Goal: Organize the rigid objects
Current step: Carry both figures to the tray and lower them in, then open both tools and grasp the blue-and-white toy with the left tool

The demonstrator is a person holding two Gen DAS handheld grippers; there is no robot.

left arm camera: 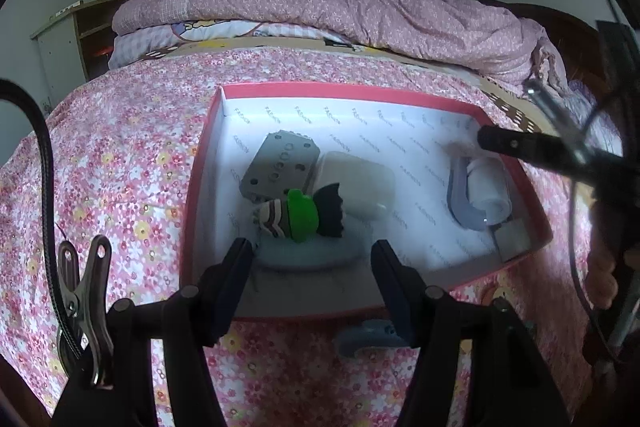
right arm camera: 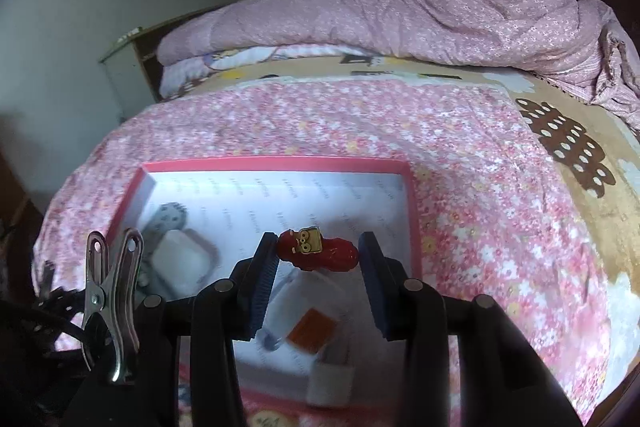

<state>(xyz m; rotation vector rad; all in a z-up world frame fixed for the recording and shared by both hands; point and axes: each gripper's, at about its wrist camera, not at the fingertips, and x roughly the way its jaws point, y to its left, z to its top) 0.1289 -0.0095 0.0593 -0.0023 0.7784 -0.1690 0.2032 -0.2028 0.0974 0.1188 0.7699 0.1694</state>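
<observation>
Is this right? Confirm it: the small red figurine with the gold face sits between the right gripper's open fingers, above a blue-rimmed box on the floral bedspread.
Wrong in one respect: the box's rim is pink-red, not blue, as the right wrist view shows. The small red figurine with the gold face does sit between the right gripper's open fingers, above that box on the floral bedspread.

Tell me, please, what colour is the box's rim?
Pinkish red rim around the box; clearest in the left wrist view.

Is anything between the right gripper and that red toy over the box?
Nothing visible. The red toy sits right between the open right gripper fingers, above the box; neither finger clearly touches it.
</observation>
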